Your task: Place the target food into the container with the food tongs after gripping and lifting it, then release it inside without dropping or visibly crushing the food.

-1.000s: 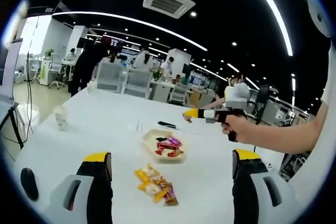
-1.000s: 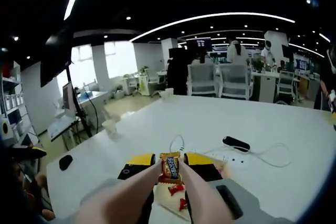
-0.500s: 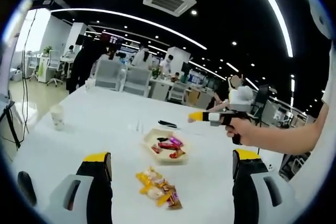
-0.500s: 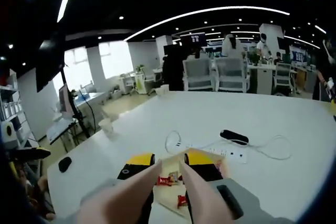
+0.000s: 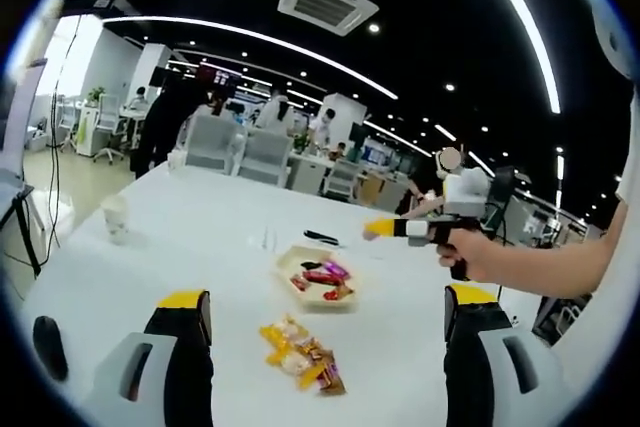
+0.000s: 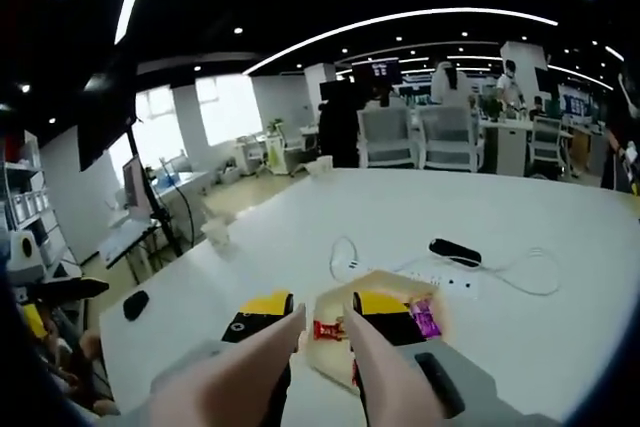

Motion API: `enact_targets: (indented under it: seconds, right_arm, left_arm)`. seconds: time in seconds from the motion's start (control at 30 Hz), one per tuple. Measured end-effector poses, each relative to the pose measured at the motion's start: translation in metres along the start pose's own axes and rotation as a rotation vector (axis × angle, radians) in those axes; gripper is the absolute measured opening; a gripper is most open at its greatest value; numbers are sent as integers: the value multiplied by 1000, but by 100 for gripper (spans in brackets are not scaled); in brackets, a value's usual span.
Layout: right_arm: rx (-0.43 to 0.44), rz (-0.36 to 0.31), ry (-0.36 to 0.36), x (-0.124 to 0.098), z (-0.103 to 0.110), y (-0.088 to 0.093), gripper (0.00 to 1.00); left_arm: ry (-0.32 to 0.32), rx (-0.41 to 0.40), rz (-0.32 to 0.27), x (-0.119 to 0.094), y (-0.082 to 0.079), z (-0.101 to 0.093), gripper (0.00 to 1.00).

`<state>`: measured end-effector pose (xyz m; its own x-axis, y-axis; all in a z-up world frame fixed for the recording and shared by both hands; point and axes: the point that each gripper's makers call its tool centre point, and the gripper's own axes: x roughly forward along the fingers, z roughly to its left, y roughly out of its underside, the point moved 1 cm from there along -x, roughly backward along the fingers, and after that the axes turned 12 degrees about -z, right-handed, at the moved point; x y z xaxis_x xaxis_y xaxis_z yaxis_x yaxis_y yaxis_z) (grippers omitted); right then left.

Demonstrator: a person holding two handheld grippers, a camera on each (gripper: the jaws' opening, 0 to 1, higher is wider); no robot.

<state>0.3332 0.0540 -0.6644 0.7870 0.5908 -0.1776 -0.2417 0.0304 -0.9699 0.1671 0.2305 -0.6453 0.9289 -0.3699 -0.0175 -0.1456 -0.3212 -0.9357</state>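
Observation:
A shallow tan container (image 5: pixel 300 259) holds a few wrapped candies in the middle of the white table (image 5: pixel 200 237). A loose pile of yellow and orange wrapped candies (image 5: pixel 298 357) lies in front of it, between my left gripper's (image 5: pixel 328 305) wide-open jaws. My right gripper (image 5: pixel 382 230), held by a hand, hovers above the container's right side. In the right gripper view, the right gripper (image 6: pixel 325 313) carries two beige tong arms (image 6: pixel 275 347) that stand slightly apart with nothing between them. Below them lie the container (image 6: pixel 330 359), a red candy (image 6: pixel 328 329) and a purple one (image 6: pixel 425 319).
A paper cup (image 5: pixel 115 219) and a black mouse (image 5: pixel 48 347) sit at the table's left. A white power strip (image 6: pixel 440 282), its cable and a black object (image 6: pixel 455 250) lie beyond the container. Office chairs (image 6: pixel 450 137) and people stand past the far edge.
One second ago the tongs on my right gripper held a gold-wrapped candy. It is gone from the tongs, which have parted slightly over the container. The left gripper has stayed put.

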Motion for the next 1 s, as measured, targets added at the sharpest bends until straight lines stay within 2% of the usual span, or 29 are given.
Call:
enact_targets:
  seconds: [0.03, 0.1, 0.13, 0.3, 0.33, 0.37, 0.43, 0.5, 0.6, 0.63, 0.87, 0.93, 0.97, 1.0]
  right_arm:
    - [22, 12, 8, -2, 0, 5, 23]
    - [38, 17, 2, -3, 4, 9, 23]
    - [34, 20, 1, -4, 5, 12, 23]
    - [47, 30, -6, -8, 14, 21, 23]
    - [48, 40, -8, -9, 14, 23, 24]
    - [47, 43, -8, -10, 15, 23, 24]
    - [51, 51, -7, -11, 15, 25, 24]
    - [46, 63, -6, -13, 16, 29, 24]
    - [44, 70, -2, -13, 16, 32, 24]
    - [53, 86, 1, -20, 16, 39, 24]
    - [60, 95, -4, -25, 19, 50, 24]
    - [79, 103, 10, -25, 18, 53, 24]
    - [101, 101, 12, -25, 20, 54, 24]
    - [102, 102, 7, -25, 22, 56, 24]
  left_arm:
    - [-10, -18, 22, 0, 2, 0, 97]
    - [-1, -5, 14, -2, -3, -5, 97]
    - [12, 24, -32, -2, -10, -7, 97]
    - [3, -3, -4, -8, 0, -4, 99]
    - [-6, -48, 14, -8, 2, -3, 99]
    - [-1, -63, 8, -7, -1, -3, 99]
    - [14, -52, -20, -5, -10, -4, 99]
    - [32, -33, -21, -1, -15, -2, 99]
    - [36, -31, -17, 1, -15, -1, 99]
    - [54, -22, -12, 10, -15, 2, 99]
    - [97, -25, -9, 19, -8, -9, 99]
    - [100, -25, 17, 20, -3, -8, 99]
    - [97, -35, 49, 18, -1, -9, 99]
    - [102, -28, 38, 18, -4, -11, 99]
